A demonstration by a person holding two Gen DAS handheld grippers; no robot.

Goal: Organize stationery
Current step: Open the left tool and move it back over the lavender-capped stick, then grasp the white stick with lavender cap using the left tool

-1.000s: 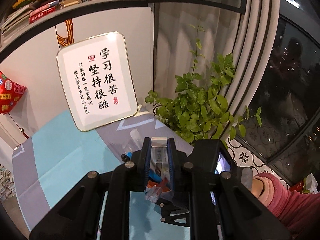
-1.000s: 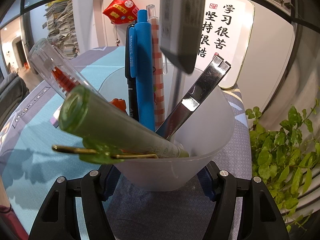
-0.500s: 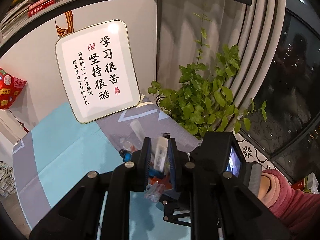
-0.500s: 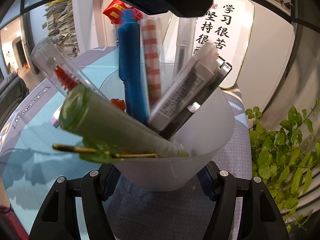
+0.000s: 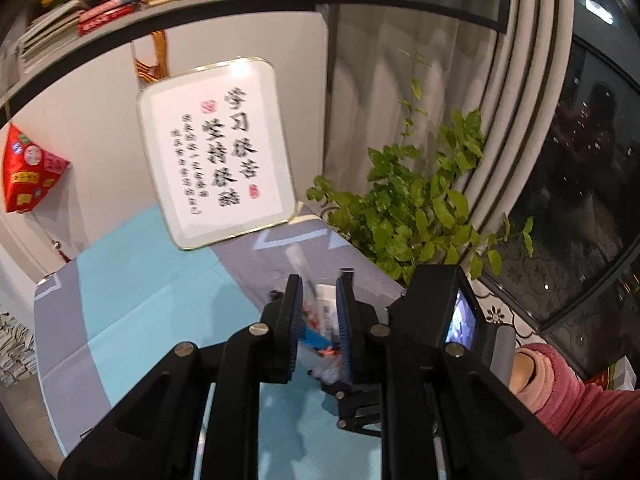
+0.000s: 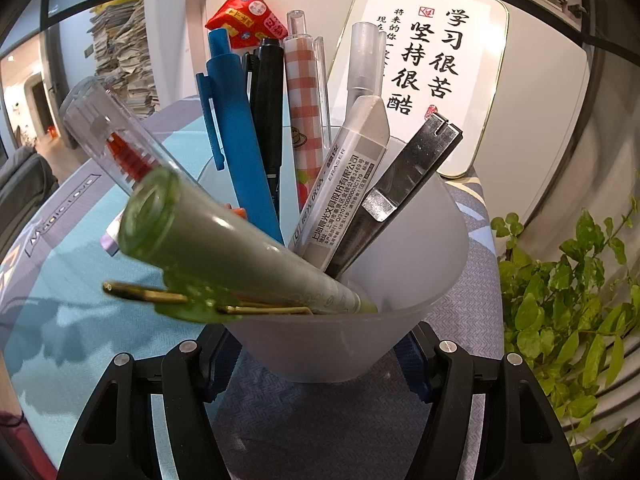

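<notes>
From the left wrist, the left gripper [image 5: 318, 300] had let go of the eraser it held a second earlier; its fingers stood apart, empty, above the cup. From the right wrist, the eraser [image 6: 344, 176] now leaned inside the frosted cup [image 6: 344, 344] among the pens, beside the metal clip [image 6: 404, 188]. The right gripper [image 6: 320, 354] clasped the cup near the worktop's [image 6: 320, 420] far corner.

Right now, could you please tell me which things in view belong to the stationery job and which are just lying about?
Job:
cup, held by right tongs
eraser
blue pen
black pen
checked pen
green pen
metal clip
left tongs, empty

Lying about:
framed calligraphy
plant
red ornament
tablecloth
</notes>
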